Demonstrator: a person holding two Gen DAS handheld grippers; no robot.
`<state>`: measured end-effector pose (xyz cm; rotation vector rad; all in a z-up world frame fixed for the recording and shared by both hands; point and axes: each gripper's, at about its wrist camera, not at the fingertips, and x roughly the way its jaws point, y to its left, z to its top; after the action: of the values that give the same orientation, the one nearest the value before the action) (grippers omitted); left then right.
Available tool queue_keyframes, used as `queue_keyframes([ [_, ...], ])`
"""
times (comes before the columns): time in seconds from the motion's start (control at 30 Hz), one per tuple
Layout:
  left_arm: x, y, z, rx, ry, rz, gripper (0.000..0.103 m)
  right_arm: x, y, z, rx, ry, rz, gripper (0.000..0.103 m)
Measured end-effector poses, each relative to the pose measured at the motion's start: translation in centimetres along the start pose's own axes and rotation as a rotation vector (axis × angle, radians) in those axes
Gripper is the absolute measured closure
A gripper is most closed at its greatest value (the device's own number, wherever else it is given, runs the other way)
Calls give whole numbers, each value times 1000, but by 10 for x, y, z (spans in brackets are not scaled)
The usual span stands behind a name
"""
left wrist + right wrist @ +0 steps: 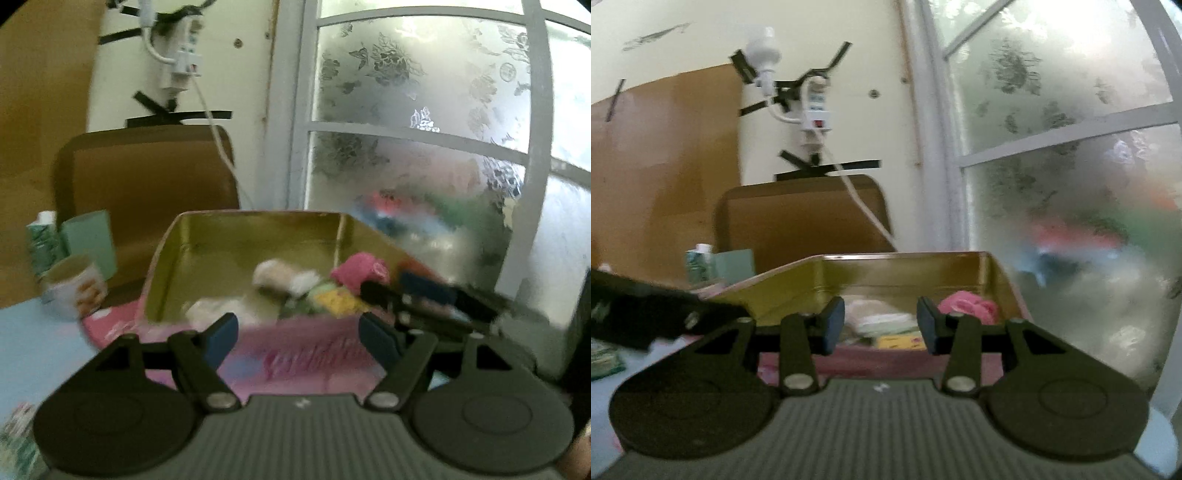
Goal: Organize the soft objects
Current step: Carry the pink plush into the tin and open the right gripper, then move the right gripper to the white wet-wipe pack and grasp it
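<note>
A pink tin box [295,362] with a gold inside stands on the table before me. In it lie a pink soft toy [360,271], a cream plush [284,278], white cloth [221,308] and a yellow-green piece [338,299]. My left gripper [297,332] is open and empty at the box's near wall. My right gripper [881,325] is open and empty just short of the same box [905,365], where the pink toy [967,306] and pale folded cloths [879,317] show. The right gripper's tips [424,291] reach over the box's right side in the left wrist view.
A printed mug [75,286], a green card [90,240] and a small carton [40,240] stand left of the box. A brown board [147,177] leans on the wall behind. A frosted window [424,129] closes the right side. The left gripper's body [646,314] sits at left.
</note>
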<state>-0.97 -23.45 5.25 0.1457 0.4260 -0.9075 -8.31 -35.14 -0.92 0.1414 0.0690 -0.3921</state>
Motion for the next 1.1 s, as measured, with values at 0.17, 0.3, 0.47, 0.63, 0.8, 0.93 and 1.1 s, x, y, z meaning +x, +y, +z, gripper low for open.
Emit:
queue_keyframes([
  [0.17,-50,22,-40,5,10,63,29,-12,25,0,-3,16,102,57],
  [0.3,-85,58,-70,-87,41,150,29,-14,58,-4,-25,81,227,57],
  [0.47,-129,117,-96,-246,34,326,29,-1,100,-5,-9,230,436,57],
  [0.63,-175,162,-111,-286,-41,555,28,33,159,13,-5,347,598,56],
  [0.8,-197,183,-120,-382,-137,559,28,80,252,31,-88,445,704,35],
  [0.93,-205,181,-122,-376,-188,548,24,127,321,28,-213,578,718,20],
  [1.1,-203,181,-122,-400,-220,530,21,165,378,4,-342,744,658,16],
])
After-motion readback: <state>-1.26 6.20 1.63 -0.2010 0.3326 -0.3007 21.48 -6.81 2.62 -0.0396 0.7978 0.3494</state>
